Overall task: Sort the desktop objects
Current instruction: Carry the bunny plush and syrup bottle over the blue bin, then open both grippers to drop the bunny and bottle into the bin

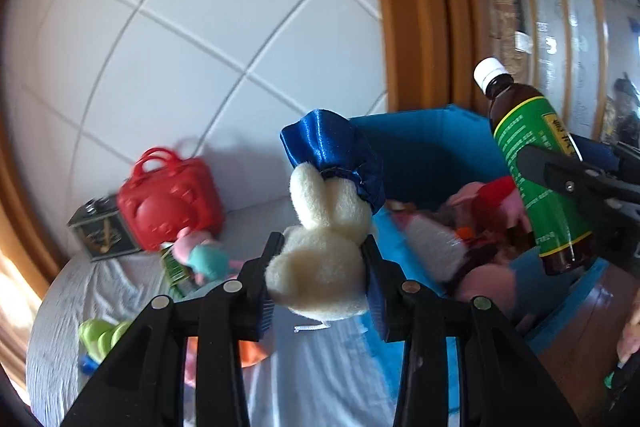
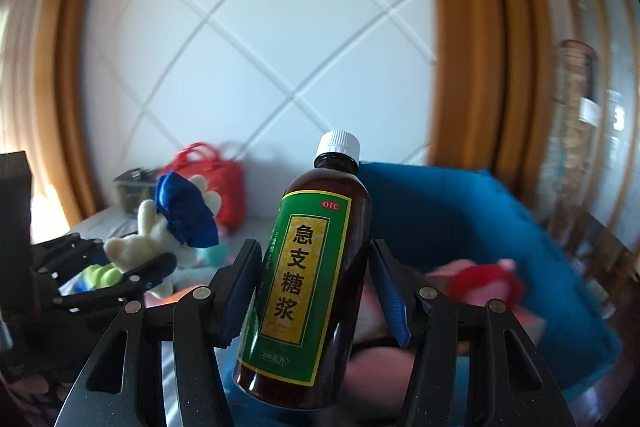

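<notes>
My left gripper (image 1: 320, 259) is shut on a cream plush rabbit (image 1: 320, 259) in a blue satin dress and holds it in the air beside the blue storage bin (image 1: 424, 155). It also shows in the right wrist view (image 2: 160, 227). My right gripper (image 2: 312, 267) is shut on a brown syrup bottle (image 2: 308, 279) with a green label and white cap, held upright above the bin (image 2: 480, 211). The bottle also shows in the left wrist view (image 1: 532, 171). The bin holds pink and red plush toys (image 1: 492, 199).
A grey-sheeted surface (image 1: 92, 283) carries a red toy handbag (image 1: 172, 199), a dark tin box (image 1: 100, 231), a pink and teal plush (image 1: 200, 255) and a green toy (image 1: 100, 339). A white panelled wall with wooden frames stands behind.
</notes>
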Tool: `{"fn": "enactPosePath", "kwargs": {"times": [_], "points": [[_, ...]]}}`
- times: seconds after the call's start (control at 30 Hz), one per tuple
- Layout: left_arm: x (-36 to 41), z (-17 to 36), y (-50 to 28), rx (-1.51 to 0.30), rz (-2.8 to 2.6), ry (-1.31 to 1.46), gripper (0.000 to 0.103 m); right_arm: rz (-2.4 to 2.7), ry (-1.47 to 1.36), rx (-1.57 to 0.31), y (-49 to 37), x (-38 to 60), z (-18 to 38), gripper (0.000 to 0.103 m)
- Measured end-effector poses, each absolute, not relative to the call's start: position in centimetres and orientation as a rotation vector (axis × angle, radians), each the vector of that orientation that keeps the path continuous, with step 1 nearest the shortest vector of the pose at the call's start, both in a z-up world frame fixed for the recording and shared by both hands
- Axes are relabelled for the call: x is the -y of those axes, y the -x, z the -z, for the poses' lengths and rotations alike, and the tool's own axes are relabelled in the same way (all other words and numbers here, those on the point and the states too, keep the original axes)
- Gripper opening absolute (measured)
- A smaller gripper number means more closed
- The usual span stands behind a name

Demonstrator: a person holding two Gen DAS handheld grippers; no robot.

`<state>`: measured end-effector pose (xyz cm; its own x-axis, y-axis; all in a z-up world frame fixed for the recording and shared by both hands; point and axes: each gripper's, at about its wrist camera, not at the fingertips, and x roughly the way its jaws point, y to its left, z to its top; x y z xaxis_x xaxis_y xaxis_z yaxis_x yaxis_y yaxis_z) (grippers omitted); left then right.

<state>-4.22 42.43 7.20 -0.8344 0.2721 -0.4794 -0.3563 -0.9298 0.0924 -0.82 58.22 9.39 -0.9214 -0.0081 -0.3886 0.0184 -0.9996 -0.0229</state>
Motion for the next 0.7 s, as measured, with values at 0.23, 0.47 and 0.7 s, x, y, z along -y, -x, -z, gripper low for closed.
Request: {"fn": "enactPosePath", "kwargs": {"times": [0.23, 0.47, 0.7], "points": [[-51.8, -7.5, 5.0, -0.308, -2.546, 0.697, 0.037, 3.229, -0.746, -0.044, 0.8, -66.7, -9.1, 0.055], [-59.6, -5.8, 7.2, -0.362, -2.437, 0.836, 0.037, 3.268, -0.963, -0.032, 3.2, -71.9, -6.6, 0.055], [-62.7, -4.7, 8.0, -0.404, -2.402, 0.888, 0.038, 3.307, -1.066, -0.120, 4.4, -74.6, -5.2, 0.055]]}}
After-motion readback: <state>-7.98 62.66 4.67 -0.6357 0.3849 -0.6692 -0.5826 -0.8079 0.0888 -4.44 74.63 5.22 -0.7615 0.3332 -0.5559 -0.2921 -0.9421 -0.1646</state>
